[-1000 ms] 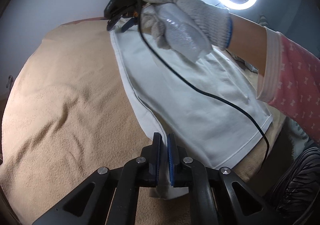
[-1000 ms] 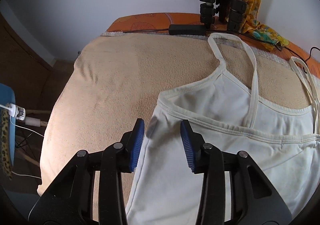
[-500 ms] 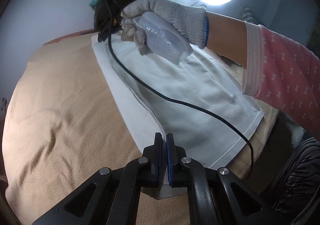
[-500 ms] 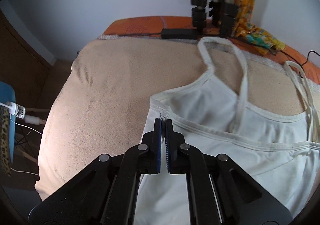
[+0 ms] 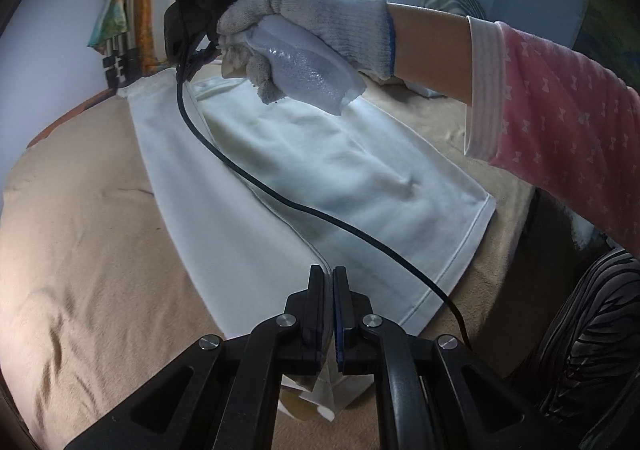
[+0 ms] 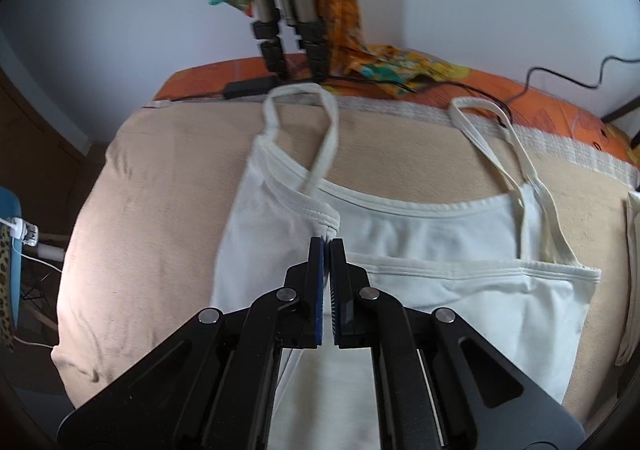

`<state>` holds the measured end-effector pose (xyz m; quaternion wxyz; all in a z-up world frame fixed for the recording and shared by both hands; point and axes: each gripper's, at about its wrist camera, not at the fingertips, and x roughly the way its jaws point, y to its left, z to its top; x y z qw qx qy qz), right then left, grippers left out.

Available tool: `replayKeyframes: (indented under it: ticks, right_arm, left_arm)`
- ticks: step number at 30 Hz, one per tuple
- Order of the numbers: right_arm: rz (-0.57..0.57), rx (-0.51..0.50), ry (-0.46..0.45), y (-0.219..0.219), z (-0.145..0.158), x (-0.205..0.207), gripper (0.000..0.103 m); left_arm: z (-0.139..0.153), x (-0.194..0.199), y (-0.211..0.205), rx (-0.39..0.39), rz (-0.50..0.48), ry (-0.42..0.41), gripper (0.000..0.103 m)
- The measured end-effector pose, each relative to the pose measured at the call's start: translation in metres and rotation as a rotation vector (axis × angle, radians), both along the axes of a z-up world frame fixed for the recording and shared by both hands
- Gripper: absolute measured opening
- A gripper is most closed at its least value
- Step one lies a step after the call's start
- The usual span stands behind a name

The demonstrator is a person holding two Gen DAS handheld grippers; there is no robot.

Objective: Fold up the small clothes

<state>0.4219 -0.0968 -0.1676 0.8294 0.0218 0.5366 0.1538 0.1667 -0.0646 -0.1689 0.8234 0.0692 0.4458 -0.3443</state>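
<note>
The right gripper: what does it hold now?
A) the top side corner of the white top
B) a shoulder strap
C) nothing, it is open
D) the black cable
A: the right gripper is shut on the underarm corner of the white top, lifted and folded inward.

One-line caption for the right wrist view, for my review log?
Right gripper shut on the top edge of a white camisole, lifting one side over while it lies on a tan blanket.

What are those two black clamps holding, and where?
Both grip the white strappy cotton top: right gripper at its armhole corner, left gripper at its bottom hem corner.
</note>
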Motion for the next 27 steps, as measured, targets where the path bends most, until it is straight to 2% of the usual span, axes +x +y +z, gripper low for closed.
replayKeyframes:
  ticks: [4,6,7,8,9,11,12,13,21,27]
  right_arm:
    - [-0.016,0.006,0.018,-0.008,-0.016,0.002,0.004]
    - [-0.009,0.014,0.023,-0.008,-0.022,0.003,0.004]
    - [-0.005,0.012,0.021,-0.008,-0.024,0.003,0.004]
    - [-0.005,0.005,0.012,-0.008,-0.024,0.002,0.004]
    - [-0.006,0.003,0.008,-0.008,-0.023,0.002,0.009]
    - [-0.013,0.022,-0.005,-0.012,-0.019,0.001,0.025]
    - [-0.019,0.032,-0.019,-0.016,-0.015,-0.002,0.040]
    - [-0.024,0.041,-0.039,-0.021,-0.010,-0.004,0.047]
    - [-0.067,0.125,-0.127,-0.077,0.038,-0.042,0.048]
    - [-0.091,0.145,-0.176,-0.130,0.069,-0.082,0.048]
  left_arm:
    - [-0.009,0.002,-0.011,0.030,-0.020,0.007,0.002]
    - [-0.015,0.004,-0.017,0.039,-0.035,0.024,0.013]
    - [-0.016,0.003,-0.019,0.041,-0.044,0.031,0.026]
    - [-0.017,0.002,-0.021,0.047,-0.048,0.026,0.032]
    - [-0.017,0.001,-0.023,0.052,-0.054,0.020,0.032]
    - [-0.015,-0.002,-0.023,0.055,-0.061,0.011,0.033]
    - [-0.012,-0.003,-0.021,0.051,-0.060,0.005,0.034]
    - [-0.009,-0.004,-0.020,0.049,-0.057,0.000,0.034]
    - [0.034,-0.001,-0.005,0.055,0.028,-0.092,0.034]
    - [0.065,-0.001,-0.017,0.093,0.060,-0.182,0.034]
